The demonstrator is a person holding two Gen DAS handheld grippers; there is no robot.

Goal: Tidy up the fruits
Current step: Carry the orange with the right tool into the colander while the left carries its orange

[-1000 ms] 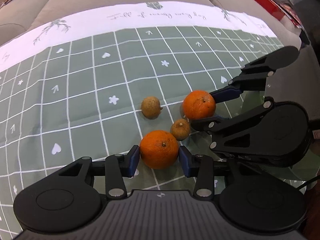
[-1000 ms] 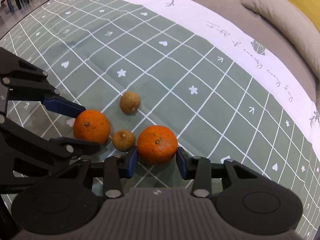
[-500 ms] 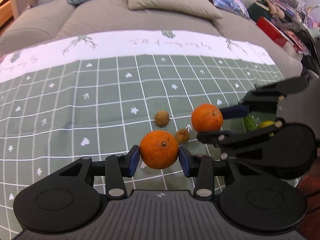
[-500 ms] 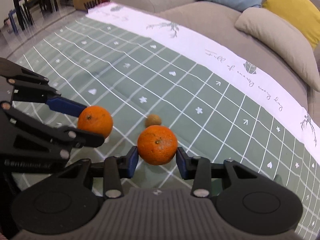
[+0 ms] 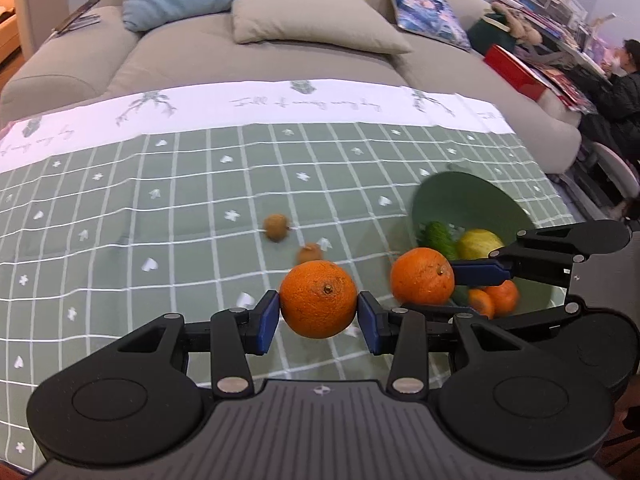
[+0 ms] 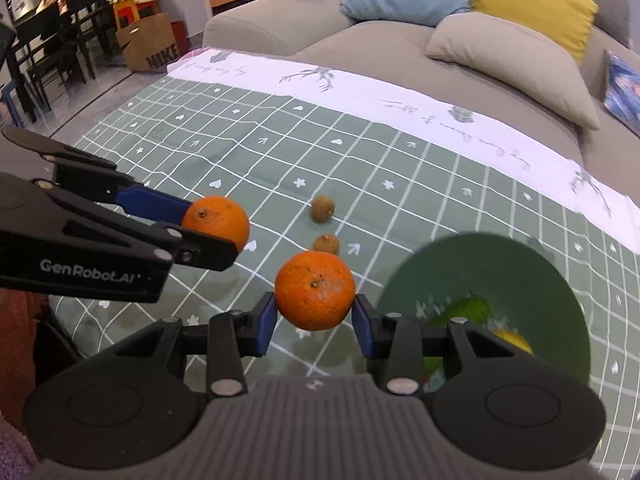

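Observation:
In the left wrist view my left gripper [image 5: 318,318] is shut on an orange [image 5: 318,299], held clear above the green checked tablecloth [image 5: 160,220]. To its right, my right gripper [image 5: 432,292] is shut on a second orange [image 5: 422,276] at the near rim of a green bowl [image 5: 472,200]. The right wrist view shows that right gripper [image 6: 314,320] clamping its orange [image 6: 315,290], with the bowl [image 6: 500,272] to the right. The left gripper [image 6: 212,232] and its orange [image 6: 218,222] are on the left. Two small brown fruits [image 6: 322,209] [image 6: 326,244] lie on the cloth.
The bowl holds a cucumber [image 5: 438,236], a lemon [image 5: 478,242] and small oranges [image 5: 496,296]. A grey sofa [image 5: 260,60] with cushions runs along the table's far edge. A person [image 5: 624,84] sits at the far right. Chairs [image 6: 48,40] and a cardboard box stand far left.
Both grippers have lifted their oranges off the cloth and carried them toward the right. The green bowl has come into view. The two brown fruits stay on the cloth.

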